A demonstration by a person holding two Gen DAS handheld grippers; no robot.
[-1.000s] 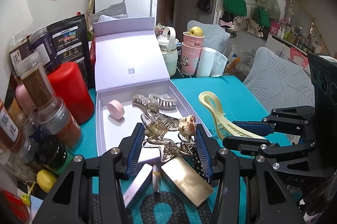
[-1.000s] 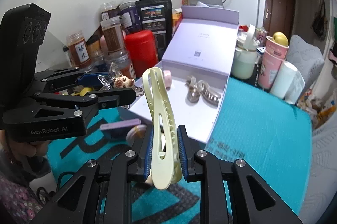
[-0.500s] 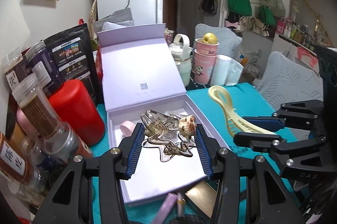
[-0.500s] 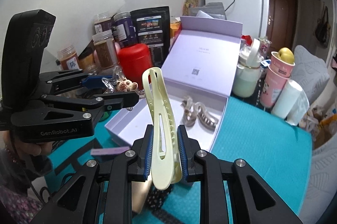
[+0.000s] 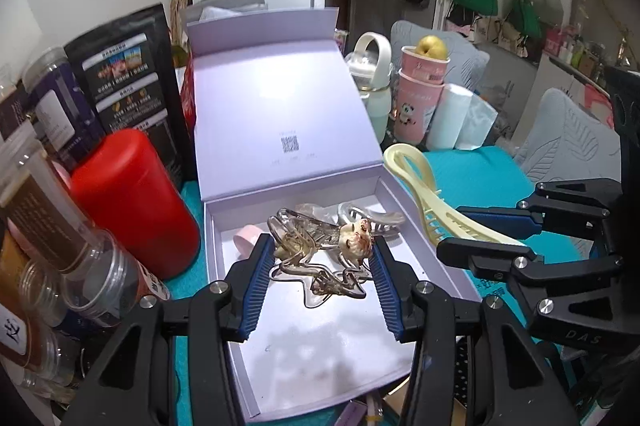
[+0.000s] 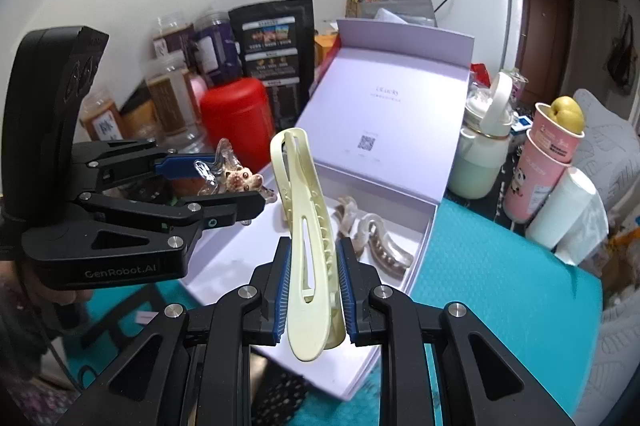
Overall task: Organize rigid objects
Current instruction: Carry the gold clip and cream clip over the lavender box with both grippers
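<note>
My left gripper (image 5: pixel 322 262) is shut on a clear star-shaped hair clip (image 5: pixel 316 254) with a small animal charm, held over the open lilac box (image 5: pixel 224 290); the same star clip (image 6: pixel 224 171) shows in the right wrist view. My right gripper (image 6: pixel 312 286) is shut on a long cream banana hair clip (image 6: pixel 306 226), which stands upright above the box's near edge and appears in the left wrist view as the cream clip (image 5: pixel 424 193). A beige claw clip (image 6: pixel 376 238) and a pink round item (image 5: pixel 246 238) lie in the box.
A red canister (image 5: pixel 128 201), spice jars (image 5: pixel 44 218) and a black pouch (image 5: pixel 132 81) crowd the box's left side. Pink cups with a fruit (image 5: pixel 424 93), a pale kettle (image 5: pixel 370 81) and a white roll (image 5: pixel 450 117) stand behind. Teal mat (image 6: pixel 500 290) lies to the right.
Both grippers have moved forward over the box with their clips still held. The items on the mat in front of the box have slid almost out of view.
</note>
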